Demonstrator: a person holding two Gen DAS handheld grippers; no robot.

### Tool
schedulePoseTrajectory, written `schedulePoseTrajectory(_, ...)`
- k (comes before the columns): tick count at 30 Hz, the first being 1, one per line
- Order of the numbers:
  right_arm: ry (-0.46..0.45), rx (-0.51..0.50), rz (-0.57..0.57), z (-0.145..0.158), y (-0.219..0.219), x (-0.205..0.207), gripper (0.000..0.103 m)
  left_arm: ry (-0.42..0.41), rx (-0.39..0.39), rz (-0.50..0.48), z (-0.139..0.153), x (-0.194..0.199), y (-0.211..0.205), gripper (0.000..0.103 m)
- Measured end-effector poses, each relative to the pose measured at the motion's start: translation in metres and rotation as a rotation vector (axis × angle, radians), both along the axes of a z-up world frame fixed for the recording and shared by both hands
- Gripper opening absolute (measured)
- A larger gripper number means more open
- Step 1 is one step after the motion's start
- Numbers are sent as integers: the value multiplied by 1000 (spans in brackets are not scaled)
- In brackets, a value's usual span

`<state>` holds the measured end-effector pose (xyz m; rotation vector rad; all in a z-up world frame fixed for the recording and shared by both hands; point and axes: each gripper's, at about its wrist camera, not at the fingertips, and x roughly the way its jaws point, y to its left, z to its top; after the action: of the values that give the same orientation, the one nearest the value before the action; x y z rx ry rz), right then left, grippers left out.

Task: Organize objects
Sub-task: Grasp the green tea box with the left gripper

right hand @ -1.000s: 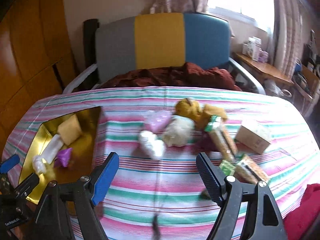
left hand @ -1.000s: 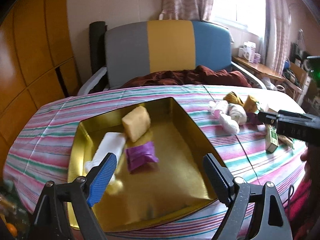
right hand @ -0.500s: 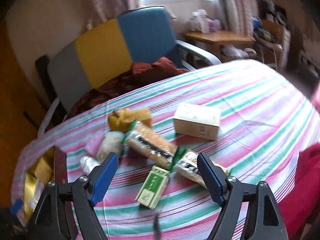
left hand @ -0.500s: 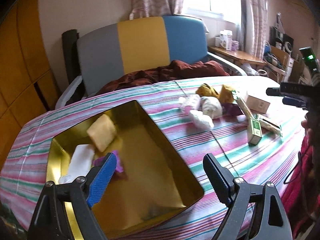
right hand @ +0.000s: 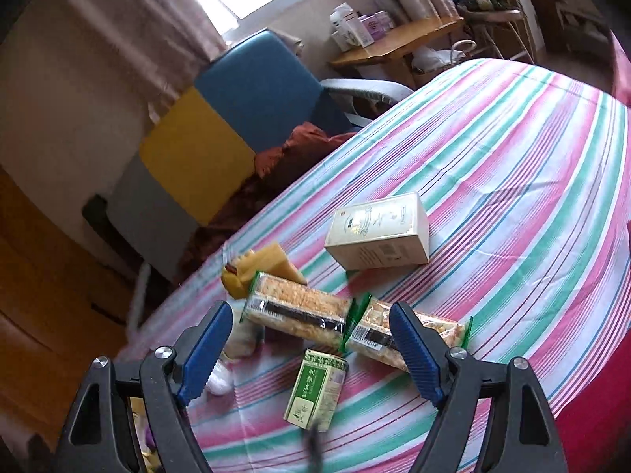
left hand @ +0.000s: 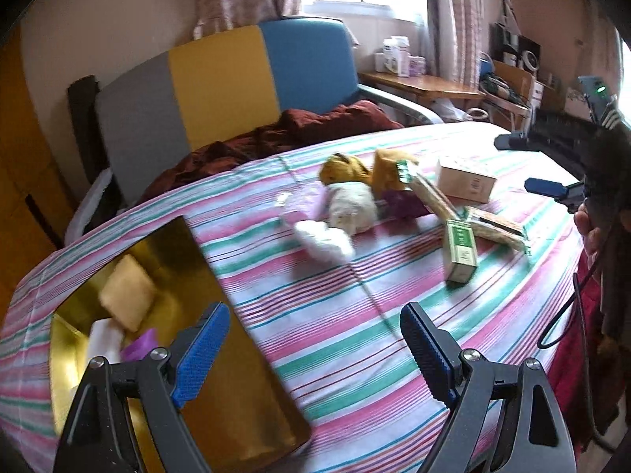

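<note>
A gold tray [left hand: 236, 386] at the lower left of the striped cloth holds a yellow packet [left hand: 126, 295], a white one and a purple one. My left gripper [left hand: 311, 339] hangs open over the tray's right rim, with nothing between its fingers. Further out lies a loose pile: yellow and white packets [left hand: 351, 209], two snack bars [right hand: 295, 311], a green box [right hand: 315, 388] and a beige box [right hand: 378, 232]. My right gripper [right hand: 309, 327] hovers rolled above the snack bars and green box. Its jaws are opening and hold nothing.
A chair [left hand: 221, 86] with a grey, yellow and blue back stands behind the table, a dark red cloth [left hand: 299, 130] on its seat. A wooden side table [right hand: 394, 39] with small boxes is at the back right. A person's hand [left hand: 591, 232] and a cable are at the right edge.
Both grippers have swung to the right. The left one left the middle of the tray for its right rim. The right one rolled and moved from the white packets to the snack bars.
</note>
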<state>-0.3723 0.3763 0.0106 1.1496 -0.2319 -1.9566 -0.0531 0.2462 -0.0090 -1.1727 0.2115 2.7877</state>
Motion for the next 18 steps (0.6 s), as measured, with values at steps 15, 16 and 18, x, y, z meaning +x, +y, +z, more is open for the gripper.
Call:
schedulePoseTrajectory(15, -100, -52, 23, -8, 3, -11, 84, -158, 132, -266, -36, -71, 90, 79)
schedulePoseTrajectory(16, -103, -55, 23, -9, 4, -11, 84, -173, 147, -280, -39, -77, 97, 77)
schedulePoseTrajectory(18, -108, -59, 24, -9, 4, -12, 84, -187, 151, -298, -45, -86, 107, 72)
